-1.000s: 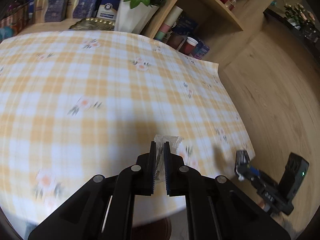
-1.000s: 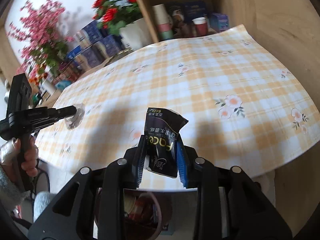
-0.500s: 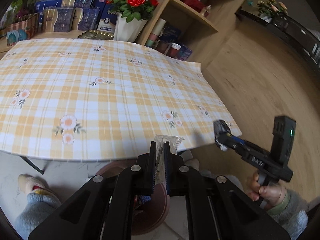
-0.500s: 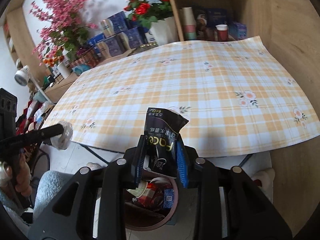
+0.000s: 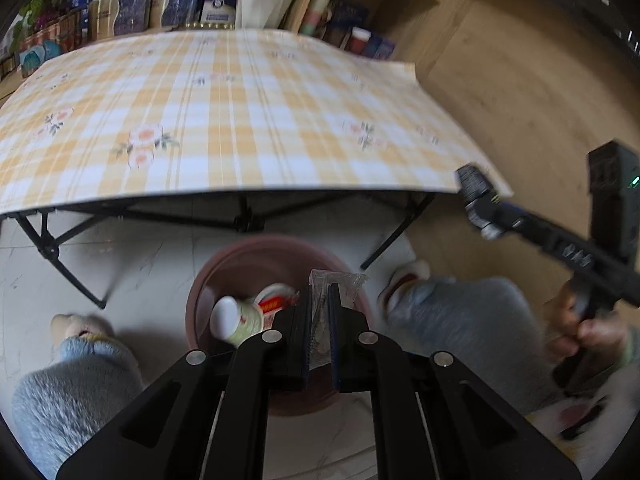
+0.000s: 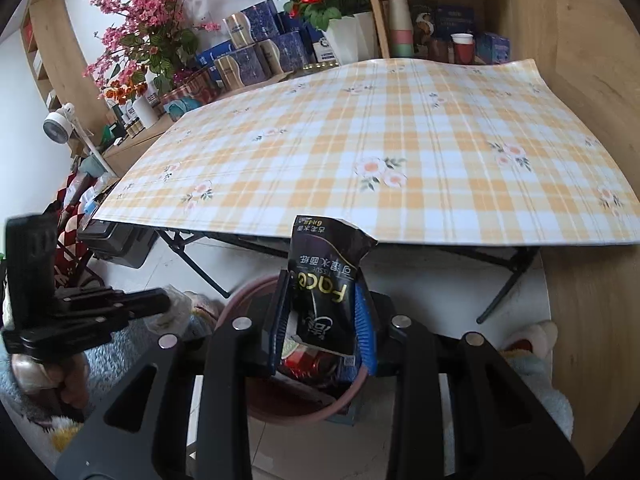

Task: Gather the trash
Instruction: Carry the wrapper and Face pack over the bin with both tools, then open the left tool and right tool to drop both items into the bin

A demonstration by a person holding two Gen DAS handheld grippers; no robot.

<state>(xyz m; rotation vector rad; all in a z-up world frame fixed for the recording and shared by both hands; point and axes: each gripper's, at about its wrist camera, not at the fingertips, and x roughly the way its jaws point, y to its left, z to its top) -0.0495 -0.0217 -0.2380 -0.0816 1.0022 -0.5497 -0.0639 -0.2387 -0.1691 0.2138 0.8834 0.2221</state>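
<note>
My left gripper (image 5: 319, 292) is shut on a crumpled clear plastic wrapper (image 5: 340, 282) and hangs over a brown round bin (image 5: 216, 272) on the floor. Inside the bin lie a pale cup (image 5: 236, 320) and a red-and-white packet (image 5: 276, 300). My right gripper (image 6: 322, 280) is shut on a black tissue packet (image 6: 326, 276), held upright above the same bin (image 6: 244, 292), which holds more trash under the fingers. Each gripper shows in the other's view: the right one (image 5: 478, 196) at the table's corner, the left one (image 6: 160, 304) at the lower left.
A folding table with a yellow checked cloth (image 6: 400, 152) stands just beyond the bin, its black legs (image 5: 52, 240) close by. A person's slippered feet (image 5: 76, 328) flank the bin. Shelves with flowers, boxes and cups (image 6: 320, 40) line the far side.
Both grippers have drawn back off the table edge and come over the bin on the floor, the left sinking lower. Each keeps its hold on its piece of trash.
</note>
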